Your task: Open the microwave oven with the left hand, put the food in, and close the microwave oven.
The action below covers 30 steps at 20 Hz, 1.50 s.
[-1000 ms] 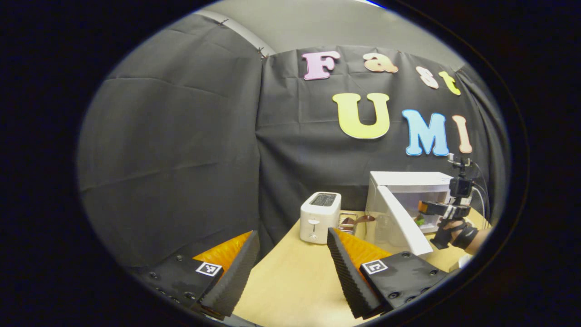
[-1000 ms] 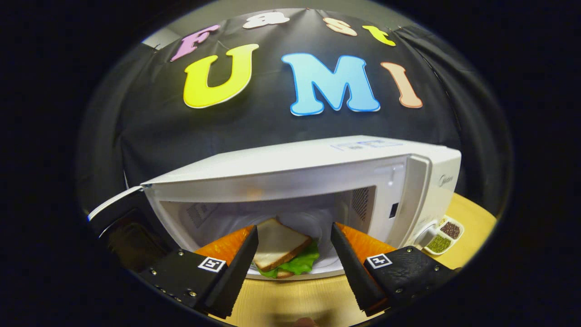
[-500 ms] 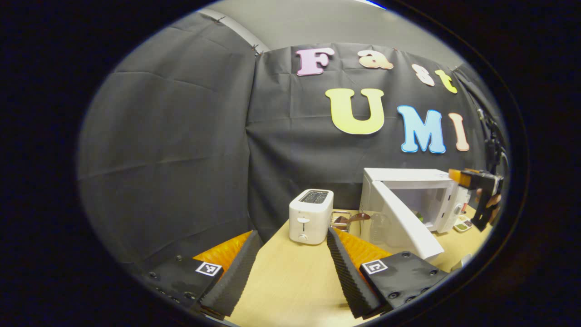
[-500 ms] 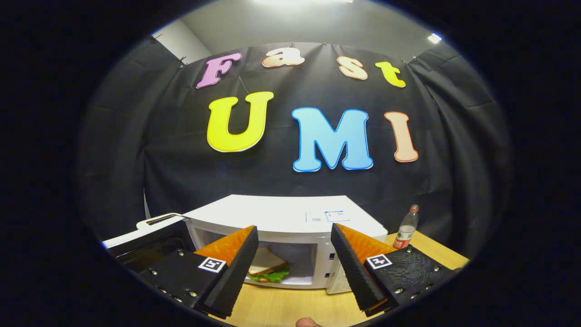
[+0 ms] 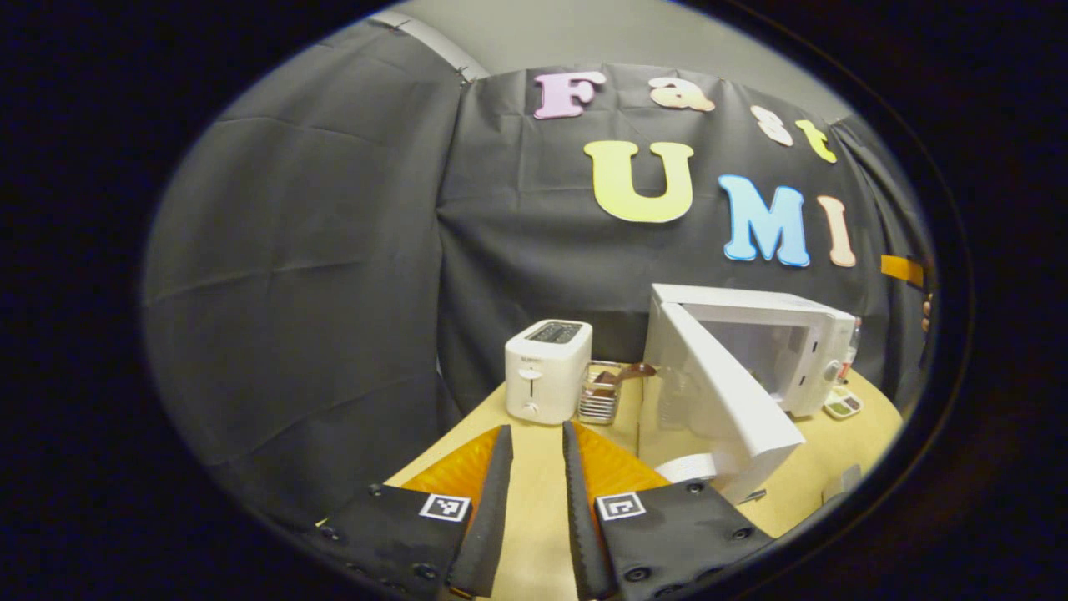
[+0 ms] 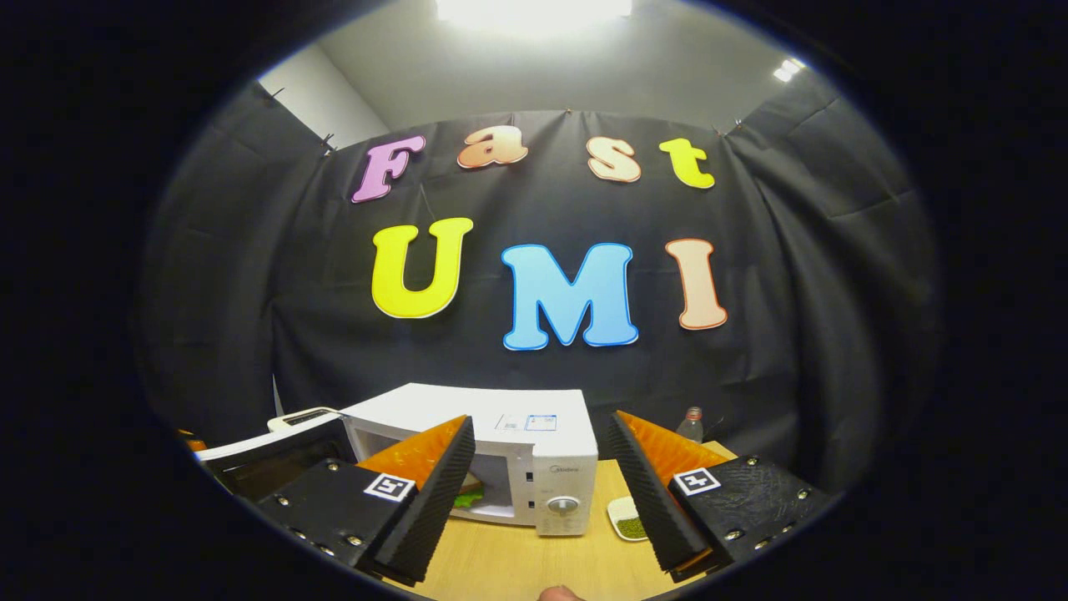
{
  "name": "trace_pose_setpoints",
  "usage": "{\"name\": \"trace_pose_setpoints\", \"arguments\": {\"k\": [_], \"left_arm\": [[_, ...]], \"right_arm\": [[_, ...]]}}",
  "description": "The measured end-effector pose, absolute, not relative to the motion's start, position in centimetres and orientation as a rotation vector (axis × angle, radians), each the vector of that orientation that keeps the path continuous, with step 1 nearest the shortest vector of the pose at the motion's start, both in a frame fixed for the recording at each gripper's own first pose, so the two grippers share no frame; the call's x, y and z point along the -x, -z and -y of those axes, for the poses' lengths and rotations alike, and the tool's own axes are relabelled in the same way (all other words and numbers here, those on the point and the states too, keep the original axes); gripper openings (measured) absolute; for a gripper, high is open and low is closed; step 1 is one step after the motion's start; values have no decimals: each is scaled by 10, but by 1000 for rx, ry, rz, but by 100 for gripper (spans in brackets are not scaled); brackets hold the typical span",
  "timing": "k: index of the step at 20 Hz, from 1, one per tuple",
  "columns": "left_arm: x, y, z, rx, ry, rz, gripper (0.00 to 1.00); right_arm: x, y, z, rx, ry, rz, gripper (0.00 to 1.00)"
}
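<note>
The left gripper [image 5: 531, 492], its fingers nearly pressed together and holding nothing, is hanging over the table [image 5: 534, 434] with the open microwave door [image 5: 734, 401] at its 2 o'clock, so I judge it should be pushing the door's outer face in an arc until it latches. The right gripper [image 6: 541, 480], spread and empty, is sitting before the microwave [image 6: 501, 434], where the sandwich [image 6: 469, 494] is lying inside. The toaster [image 5: 546, 369] and utensil basket [image 5: 602, 392] are standing at 12 o'clock, near the door's swing.
</note>
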<state>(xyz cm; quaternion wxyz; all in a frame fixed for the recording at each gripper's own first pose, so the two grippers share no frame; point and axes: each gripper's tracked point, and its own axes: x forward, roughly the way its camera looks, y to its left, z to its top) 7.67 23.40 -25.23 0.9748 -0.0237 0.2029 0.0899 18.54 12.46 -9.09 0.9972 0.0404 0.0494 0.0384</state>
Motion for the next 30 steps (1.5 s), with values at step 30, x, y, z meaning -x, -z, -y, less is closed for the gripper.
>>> {"name": "trace_pose_setpoints", "arguments": {"k": [30], "left_arm": [[-183, 240, 60, 110, 442, -388, 7]], "right_arm": [[-91, 76, -8, -19, 138, -138, 97]]}}
